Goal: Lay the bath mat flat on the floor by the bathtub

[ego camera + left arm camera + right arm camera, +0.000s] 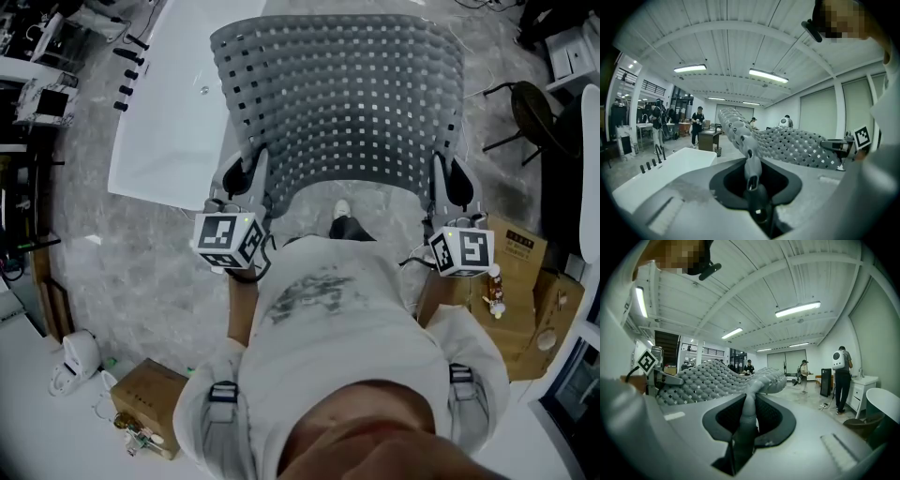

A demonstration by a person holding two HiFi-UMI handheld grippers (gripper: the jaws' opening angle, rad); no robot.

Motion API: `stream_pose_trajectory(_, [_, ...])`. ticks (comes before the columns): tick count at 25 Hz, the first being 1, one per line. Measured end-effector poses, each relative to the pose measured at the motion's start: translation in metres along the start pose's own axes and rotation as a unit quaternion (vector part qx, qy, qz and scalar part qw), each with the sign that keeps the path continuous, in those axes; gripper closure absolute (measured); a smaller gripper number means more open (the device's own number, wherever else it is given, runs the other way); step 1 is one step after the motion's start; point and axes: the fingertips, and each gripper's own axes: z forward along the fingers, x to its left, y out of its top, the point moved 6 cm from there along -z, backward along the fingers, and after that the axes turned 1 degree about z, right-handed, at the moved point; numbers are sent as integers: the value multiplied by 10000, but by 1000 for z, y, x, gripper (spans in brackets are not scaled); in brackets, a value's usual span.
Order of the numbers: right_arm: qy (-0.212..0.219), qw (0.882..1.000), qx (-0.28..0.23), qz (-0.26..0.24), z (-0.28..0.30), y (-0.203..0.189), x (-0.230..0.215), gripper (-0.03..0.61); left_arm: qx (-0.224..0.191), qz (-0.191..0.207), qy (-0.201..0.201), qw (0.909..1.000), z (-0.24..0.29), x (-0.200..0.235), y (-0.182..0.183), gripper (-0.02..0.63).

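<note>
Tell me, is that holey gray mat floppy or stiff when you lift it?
Probably floppy: the mat humps between the left gripper and right gripper. Likely light: two edge pinches hold it up. Its holes may ease bending.

Grey marbled floor (150, 253) down below, and the white bathtub (178, 103) stands on it at upper left. A cardboard box (150, 403) sits lower left, more cardboard boxes (520, 281) at right, a dark chair (534, 112) upper right.

Bathtub (178, 103) partly behind bath mat (337, 103)
</note>
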Motion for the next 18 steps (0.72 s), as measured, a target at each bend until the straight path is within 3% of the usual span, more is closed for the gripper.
stream_pose_trajectory(8, [171,9998,11,-28,45,10,-13,518,26,46,198,9998,27,15,17,557])
stream_pose_trajectory(14, [103,9999,77,22,52,5,-1,518,33,68,91,9999,28,29,11,557])
stream_pose_trajectory(18, [78,9998,156,-51,96,13,-3,518,74,60,76,9999,62,60,21,557])
